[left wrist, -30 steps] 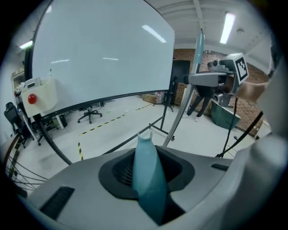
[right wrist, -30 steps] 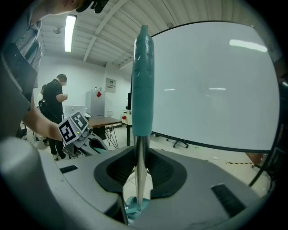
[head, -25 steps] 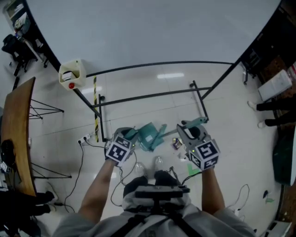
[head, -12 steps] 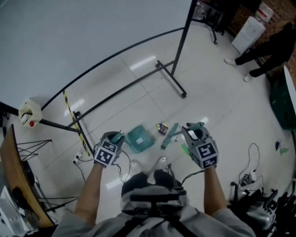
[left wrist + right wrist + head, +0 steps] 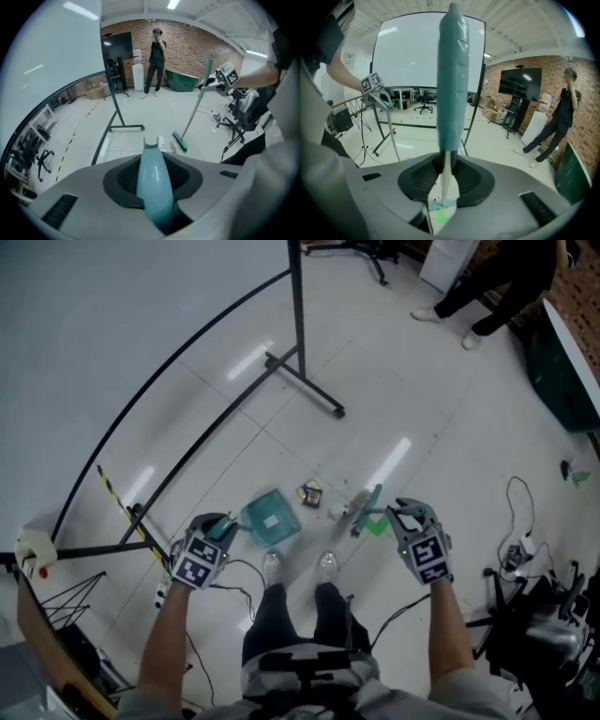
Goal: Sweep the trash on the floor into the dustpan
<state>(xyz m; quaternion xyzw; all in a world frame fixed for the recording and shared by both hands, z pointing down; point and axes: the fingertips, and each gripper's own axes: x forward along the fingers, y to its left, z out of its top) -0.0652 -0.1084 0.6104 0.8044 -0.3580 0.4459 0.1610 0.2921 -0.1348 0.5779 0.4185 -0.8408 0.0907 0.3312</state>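
Teal plastic forms the square dustpan (image 5: 271, 518), which lies on the glossy white floor (image 5: 394, 409) just ahead of the person's shoes (image 5: 326, 566). The left gripper (image 5: 216, 531) is clamped on its curved handle (image 5: 152, 183). The right gripper (image 5: 401, 514) grips the broom (image 5: 364, 512) by its thin metal shaft, under a teal sleeve (image 5: 452, 70). A crumpled wrapper (image 5: 310, 493) lies between dustpan and broom, its print unreadable.

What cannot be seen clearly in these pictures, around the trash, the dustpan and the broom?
- Head view: the trash is too small to identify.
- Left gripper view: the left claw hides the tray of the dustpan; only its handle shows.
- Right gripper view: the right claw covers most of the head of the broom, so floor contact cannot be told.
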